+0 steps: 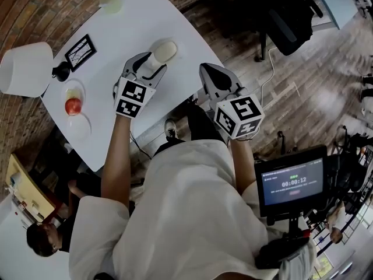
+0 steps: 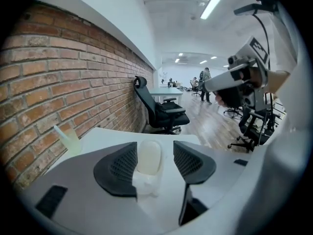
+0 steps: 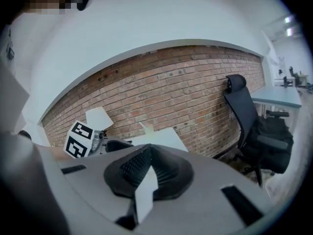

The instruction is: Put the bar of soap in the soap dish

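The soap (image 1: 165, 50) is lying in the dish (image 1: 152, 64) on the table (image 1: 116, 139), toward the corner on the person's right. The left gripper (image 1: 147, 66) is hovering over the table and pointing at it. In the left gripper view, its jaws are standing wide apart, with the soap (image 2: 149, 155) and dish (image 2: 145, 186) showing in the gap beyond them. Neither pad is pressing on the soap. The right gripper (image 1: 210, 74) is hanging just off the table's near edge beside that corner, and its jaws are pressed together on nothing. An apple (image 1: 73, 105) is sitting on a plate (image 1: 81, 126) near the left edge. A cup (image 1: 111, 3) is standing at the far corner.
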The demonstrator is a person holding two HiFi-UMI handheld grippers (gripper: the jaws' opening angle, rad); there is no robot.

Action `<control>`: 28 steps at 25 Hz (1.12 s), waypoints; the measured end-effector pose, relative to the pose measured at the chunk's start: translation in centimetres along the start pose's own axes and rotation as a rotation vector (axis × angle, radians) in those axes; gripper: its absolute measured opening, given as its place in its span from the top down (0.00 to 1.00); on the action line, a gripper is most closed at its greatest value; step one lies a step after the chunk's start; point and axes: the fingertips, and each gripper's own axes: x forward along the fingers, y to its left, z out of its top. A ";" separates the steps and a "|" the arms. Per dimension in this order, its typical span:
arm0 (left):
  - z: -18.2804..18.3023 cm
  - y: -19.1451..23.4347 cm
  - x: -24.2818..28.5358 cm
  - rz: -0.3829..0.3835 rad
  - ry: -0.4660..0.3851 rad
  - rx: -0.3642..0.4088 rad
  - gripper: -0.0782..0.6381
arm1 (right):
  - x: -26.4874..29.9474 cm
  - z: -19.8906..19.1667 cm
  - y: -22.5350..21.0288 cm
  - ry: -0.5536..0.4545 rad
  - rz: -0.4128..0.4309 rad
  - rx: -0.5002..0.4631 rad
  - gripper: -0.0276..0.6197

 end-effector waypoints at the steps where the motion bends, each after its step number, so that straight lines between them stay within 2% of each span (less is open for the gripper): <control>1: 0.4 -0.1 -0.6 0.010 -0.015 -0.005 0.56 | -0.2 0.3 0.1 -0.006 -0.002 -0.009 0.95; 7: 3.4 -0.1 -4.5 0.073 -0.121 -0.012 0.63 | -1.5 2.8 1.3 -0.054 -0.009 -0.078 0.95; 12: 6.3 -0.8 -8.0 0.097 -0.249 -0.001 0.68 | -2.8 5.0 3.4 -0.098 0.010 -0.128 0.95; 16: 8.4 -0.7 -10.6 0.158 -0.325 0.000 0.75 | -4.1 7.4 5.3 -0.143 0.021 -0.185 0.95; 24: 11.0 -0.3 -15.7 0.238 -0.438 -0.031 0.82 | -6.1 11.5 8.3 -0.234 0.044 -0.245 0.95; 28: 12.5 -0.4 -17.8 0.265 -0.475 -0.006 0.85 | -6.7 12.7 9.1 -0.262 0.041 -0.255 0.95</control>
